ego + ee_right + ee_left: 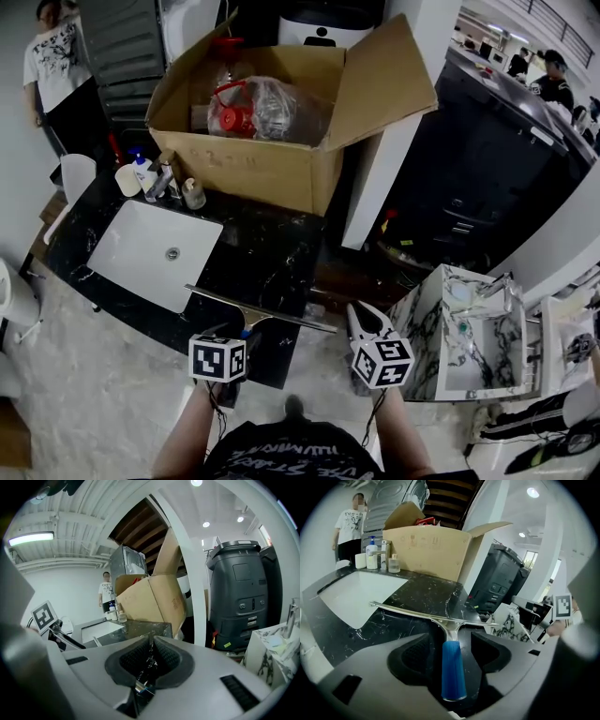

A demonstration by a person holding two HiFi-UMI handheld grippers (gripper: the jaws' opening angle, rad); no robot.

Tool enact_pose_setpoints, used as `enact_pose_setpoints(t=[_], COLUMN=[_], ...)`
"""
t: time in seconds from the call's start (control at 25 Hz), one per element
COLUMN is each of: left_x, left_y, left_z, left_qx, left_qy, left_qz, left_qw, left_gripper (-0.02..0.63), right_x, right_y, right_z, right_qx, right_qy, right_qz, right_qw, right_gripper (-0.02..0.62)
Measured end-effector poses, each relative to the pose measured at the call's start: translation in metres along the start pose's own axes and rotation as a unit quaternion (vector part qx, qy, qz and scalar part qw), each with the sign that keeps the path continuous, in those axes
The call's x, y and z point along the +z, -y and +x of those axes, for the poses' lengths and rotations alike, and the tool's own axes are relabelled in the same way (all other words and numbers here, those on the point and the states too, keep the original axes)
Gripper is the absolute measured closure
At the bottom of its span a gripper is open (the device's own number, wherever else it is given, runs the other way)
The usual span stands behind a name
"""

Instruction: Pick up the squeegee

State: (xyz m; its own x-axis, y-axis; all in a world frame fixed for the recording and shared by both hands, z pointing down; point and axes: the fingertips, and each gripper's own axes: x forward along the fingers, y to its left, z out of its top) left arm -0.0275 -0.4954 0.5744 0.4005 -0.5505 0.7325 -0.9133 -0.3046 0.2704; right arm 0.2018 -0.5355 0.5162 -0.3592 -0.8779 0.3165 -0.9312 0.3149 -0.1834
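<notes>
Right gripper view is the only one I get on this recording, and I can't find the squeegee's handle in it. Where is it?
Observer: The blue handle lies between the jaws of the left claw, which stand apart with a gap on each side of it.
Operator: What does it rest on?
Observer: Its blade lies across the black marble counter, near the front edge, to the right of the white sink.
Operator: Where is my claw relative to it?
Observer: The right claw hangs just past the blade's right end, beyond the counter's edge. I cannot tell whether they touch.
</notes>
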Motion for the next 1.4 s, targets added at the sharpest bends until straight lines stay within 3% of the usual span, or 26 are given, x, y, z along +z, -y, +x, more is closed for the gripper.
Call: enact_pose_setpoints(t=[0.36, 0.6, 0.72, 1.4], left_x=[-0.005, -0.002, -0.002, 0.009], left_y=[0.001, -0.003, 0.001, -0.006], left_z=[0.035, 0.038, 0.042, 0.015], left_qx=[0.052, 0.104, 0.103, 0.086], left_qy=[-0.031, -0.027, -0.029, 0.040], left_qz=[0.003, 0.022, 0.042, 0.046], left_qw=[0.9982, 0.9940, 0.9934, 0.9944], left_gripper=[0.319, 0.409, 0.462, 0.469], right_x=[-0.002, -0.002, -0.002, 0.000], right_y=[0.025, 0.035, 0.037, 0.009], right_z=[0.017, 0.025, 0.029, 0.030], right_qx=[0.019, 0.034, 0.035, 0.036], right_qy=[-0.005, -0.010, -0.009, -0.005], right_qz=[0.006, -0.001, 0.000, -0.006], right_qw=[1.000, 0.999, 0.999, 0.999], right_gripper=[0.538, 0.538, 0.538, 0.538])
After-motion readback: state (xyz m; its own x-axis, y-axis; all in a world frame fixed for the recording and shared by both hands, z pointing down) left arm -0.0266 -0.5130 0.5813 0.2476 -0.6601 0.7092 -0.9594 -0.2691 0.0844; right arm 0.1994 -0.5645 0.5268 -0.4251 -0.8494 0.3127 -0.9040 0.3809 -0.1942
